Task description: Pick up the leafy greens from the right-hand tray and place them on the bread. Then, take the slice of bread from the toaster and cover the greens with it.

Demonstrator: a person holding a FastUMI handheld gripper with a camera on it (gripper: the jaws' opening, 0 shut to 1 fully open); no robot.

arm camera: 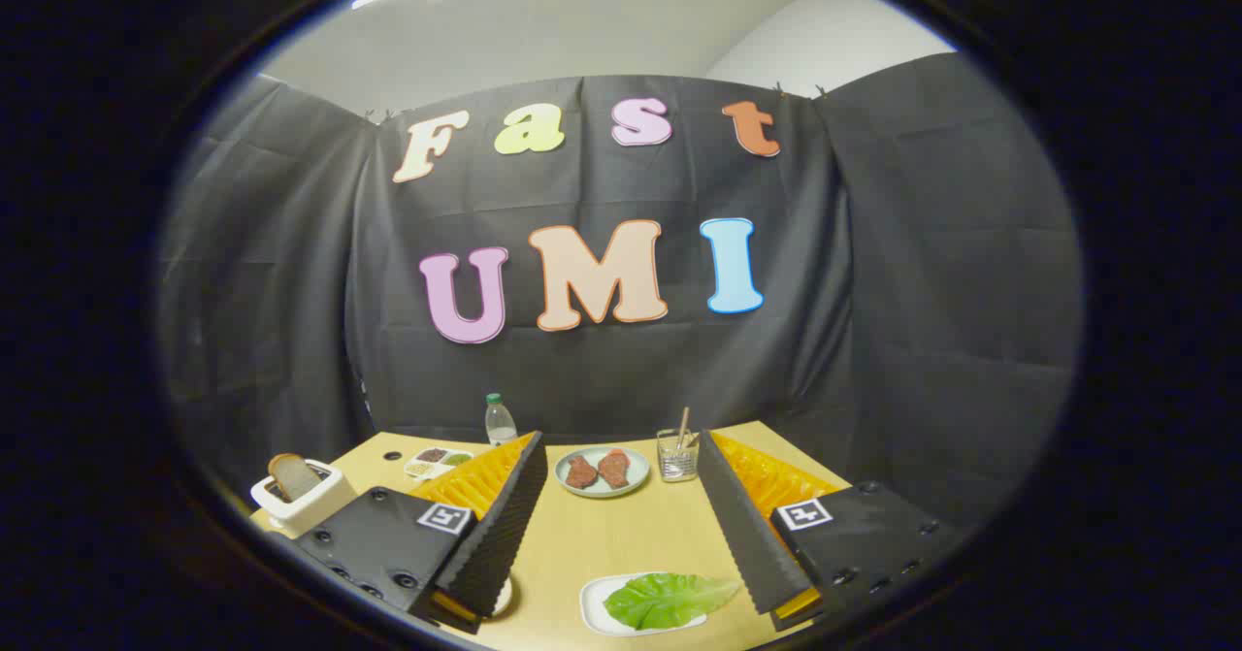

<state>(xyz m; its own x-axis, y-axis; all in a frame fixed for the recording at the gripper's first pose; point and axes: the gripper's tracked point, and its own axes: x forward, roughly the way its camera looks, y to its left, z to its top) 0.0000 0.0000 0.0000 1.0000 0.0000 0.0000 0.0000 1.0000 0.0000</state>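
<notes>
Items on bench (602, 535), placed relative to the plate (602, 471) of two meat pieces:
- Toaster (301, 496), far left; bread (291, 476) upright in slot.
- Divided dish (437, 461), left.
- Bottle (500, 421), left, behind.
- Glass (677, 455) with sticks, just right.
- Tray (597, 604) with greens (670, 599), nearer, between the fingertips.
- Gripper (631, 573): fingers spread wide, holding nothing, above the bench.

Two meat pieces (597, 470), one bottle (500, 421)
</notes>
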